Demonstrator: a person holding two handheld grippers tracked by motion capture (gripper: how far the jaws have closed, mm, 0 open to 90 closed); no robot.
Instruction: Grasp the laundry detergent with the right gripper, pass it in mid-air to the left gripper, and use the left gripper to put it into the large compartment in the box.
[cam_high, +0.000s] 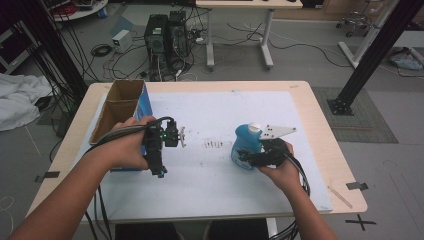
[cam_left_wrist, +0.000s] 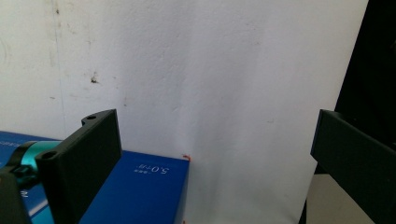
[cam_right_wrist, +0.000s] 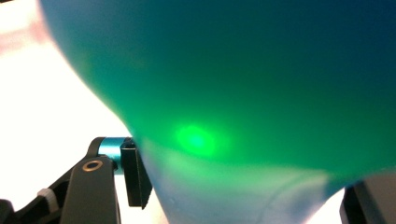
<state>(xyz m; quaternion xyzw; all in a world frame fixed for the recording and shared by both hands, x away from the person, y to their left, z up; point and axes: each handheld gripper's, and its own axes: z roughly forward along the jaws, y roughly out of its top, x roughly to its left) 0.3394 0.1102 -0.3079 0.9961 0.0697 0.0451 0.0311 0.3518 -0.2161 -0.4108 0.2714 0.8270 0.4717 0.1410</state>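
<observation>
A blue bottle (cam_high: 244, 142) with a white cap stands upright on the white sheet (cam_high: 225, 110), right of the middle. My right gripper (cam_high: 246, 155) comes at it from the right, level with the table, and its jaws sit against either side of the body. In the right gripper view the bottle (cam_right_wrist: 233, 93) looms close and blurred between the jaws of that gripper (cam_right_wrist: 243, 191). My left gripper (cam_high: 159, 169) points down beside the blue box (cam_high: 142, 107). In its own view the left gripper (cam_left_wrist: 212, 116) stands open over the box's corner (cam_left_wrist: 140, 186), holding nothing.
The blue box is open at the top with brown cardboard inside (cam_high: 120, 105) and stands at the table's left. A dark smudge (cam_high: 214, 144) marks the sheet between the grippers. Beyond the table are computer towers (cam_high: 165, 35), cables and a desk (cam_high: 240, 30).
</observation>
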